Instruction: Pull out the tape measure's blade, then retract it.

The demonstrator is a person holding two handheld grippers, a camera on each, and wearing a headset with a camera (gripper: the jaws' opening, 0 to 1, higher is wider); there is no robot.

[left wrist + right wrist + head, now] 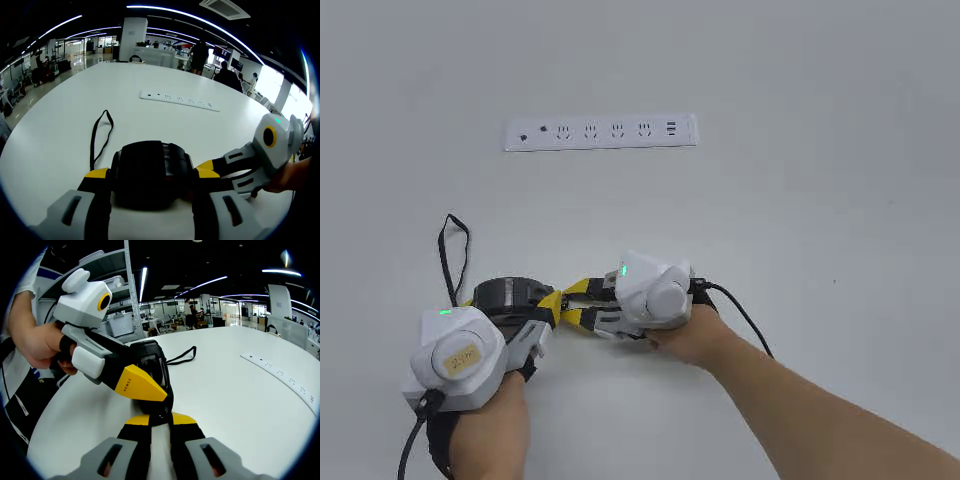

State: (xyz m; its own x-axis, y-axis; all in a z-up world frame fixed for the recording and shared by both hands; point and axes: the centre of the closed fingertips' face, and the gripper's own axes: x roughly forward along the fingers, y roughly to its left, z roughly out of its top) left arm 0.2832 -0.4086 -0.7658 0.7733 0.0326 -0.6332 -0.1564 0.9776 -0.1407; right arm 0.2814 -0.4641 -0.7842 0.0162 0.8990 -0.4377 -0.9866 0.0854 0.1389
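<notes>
The tape measure [508,295], a black round case, sits on the white counter [800,200], on the person's side of the power strip [602,132] and a little to the left of the strip's left end. Its black wrist strap [453,255] lies looped on the counter between the case and the power strip. The left gripper [150,175] reaches in from the side farthest from the power strip, and its yellow-tipped fingers [96,174] are pressed against either flank of the case, clamping it. The right gripper [161,419] lies level with the case, below the power strip's right half, and points back toward the case. Its fingers [137,420] are drawn close together, with a narrow gap between them, nipping the lower front corner of the case just beside the left gripper's yellow tip. Whether they have hold of the blade's end cannot be told.
</notes>
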